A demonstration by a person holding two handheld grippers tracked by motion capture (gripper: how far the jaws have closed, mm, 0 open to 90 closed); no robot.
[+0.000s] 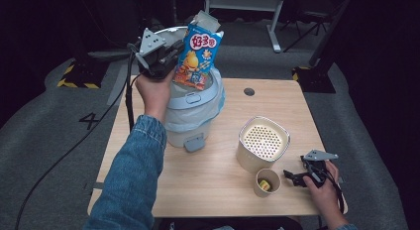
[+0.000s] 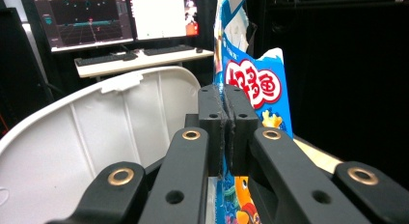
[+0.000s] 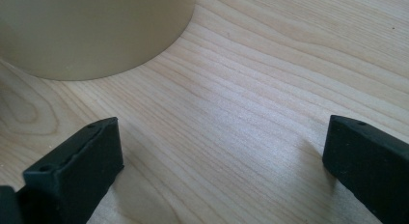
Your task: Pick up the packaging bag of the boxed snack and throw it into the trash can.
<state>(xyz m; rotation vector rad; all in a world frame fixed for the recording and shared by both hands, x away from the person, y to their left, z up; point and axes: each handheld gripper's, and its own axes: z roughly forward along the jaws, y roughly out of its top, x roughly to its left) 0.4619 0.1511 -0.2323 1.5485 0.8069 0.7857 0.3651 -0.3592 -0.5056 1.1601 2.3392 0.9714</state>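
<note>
wooden table [image 1: 218, 185], dark carpeted surround: left gripper [image 1: 171, 54] raised above white pedal bin [image 1: 190, 116], jaws clenched on blue snack bag [image 1: 200, 54], bag upright over open bin mouth, lid [image 2: 96, 118] tilted back. right gripper [image 1: 294, 178] low at table's near right corner, jaws released and spread, just beside paper cup [image 1: 267, 183] and perforated cream container [image 1: 262, 143].

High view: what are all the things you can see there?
snack bag: 1, blue and orange, held above the bin
bin: 1, white, lid up, left part of table
perforated container: 1, cream, right of bin
paper cup: 1, tan, in front of the container
table: 1, light wood
left tongs: 1, black, shut on the bag
right tongs: 1, black, open, low over the table beside the cup
</note>
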